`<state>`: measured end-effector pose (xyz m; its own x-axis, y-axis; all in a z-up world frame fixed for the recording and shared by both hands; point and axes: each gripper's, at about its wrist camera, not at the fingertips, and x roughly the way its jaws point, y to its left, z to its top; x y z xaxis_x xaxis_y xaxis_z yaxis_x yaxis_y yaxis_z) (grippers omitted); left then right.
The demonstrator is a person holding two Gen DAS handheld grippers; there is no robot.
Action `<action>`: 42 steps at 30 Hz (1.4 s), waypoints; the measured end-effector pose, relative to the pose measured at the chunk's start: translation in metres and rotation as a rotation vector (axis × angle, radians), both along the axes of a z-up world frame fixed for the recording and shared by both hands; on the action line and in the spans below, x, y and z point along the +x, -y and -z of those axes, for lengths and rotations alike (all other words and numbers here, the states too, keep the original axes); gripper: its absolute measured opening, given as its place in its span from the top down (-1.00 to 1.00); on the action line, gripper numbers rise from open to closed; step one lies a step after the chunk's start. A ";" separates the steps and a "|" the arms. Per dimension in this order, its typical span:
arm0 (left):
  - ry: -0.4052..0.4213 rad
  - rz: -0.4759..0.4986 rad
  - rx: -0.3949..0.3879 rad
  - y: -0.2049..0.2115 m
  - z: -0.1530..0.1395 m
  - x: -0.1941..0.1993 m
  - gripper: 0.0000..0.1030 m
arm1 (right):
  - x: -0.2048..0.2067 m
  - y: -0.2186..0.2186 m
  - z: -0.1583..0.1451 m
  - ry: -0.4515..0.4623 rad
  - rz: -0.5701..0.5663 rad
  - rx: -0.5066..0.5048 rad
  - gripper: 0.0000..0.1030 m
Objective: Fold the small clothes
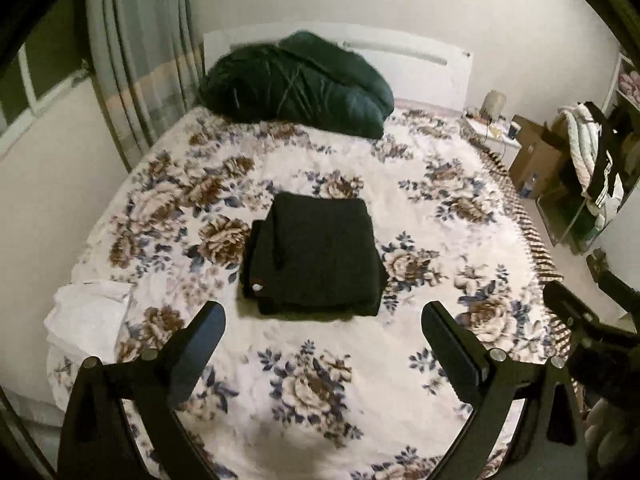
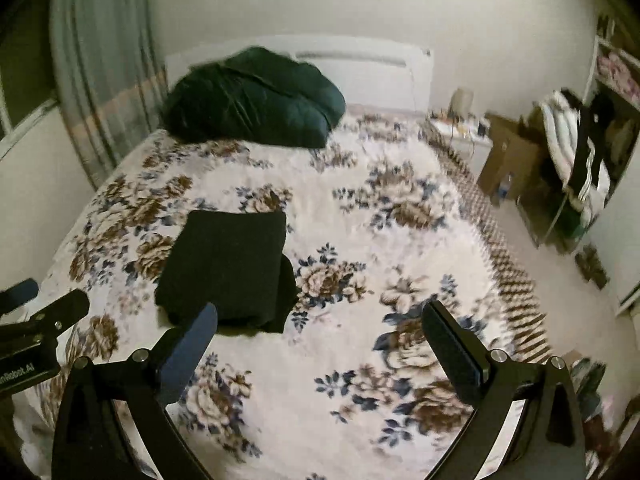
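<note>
- The black folded cloth (image 1: 316, 256) lies in the middle of the flowery bed (image 1: 420, 184).
- A dark green blanket (image 1: 296, 84) sits by the white headboard (image 1: 424, 68).
- A curtain (image 1: 140, 40) hangs on the left.
- Brown boxes (image 1: 536, 156) stand on the right.
- The left gripper (image 1: 324, 332) and right gripper (image 2: 320, 332) are spread wide, holding nothing.

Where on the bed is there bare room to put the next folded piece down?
Free: the flowered bedspread right of the folded black garment, out to the bed's right edge, and the near strip between both open grippers. Crowded: the head end under the dark green bundle, and the near-left corner with white cloth.
</note>
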<state>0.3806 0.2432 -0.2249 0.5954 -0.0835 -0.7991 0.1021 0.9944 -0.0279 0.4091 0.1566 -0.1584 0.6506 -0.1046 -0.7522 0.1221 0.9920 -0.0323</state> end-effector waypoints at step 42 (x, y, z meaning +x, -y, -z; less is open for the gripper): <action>0.175 -0.012 0.040 -0.019 -0.141 -0.201 -1.00 | -0.294 -0.005 -0.213 0.162 0.000 0.056 -1.00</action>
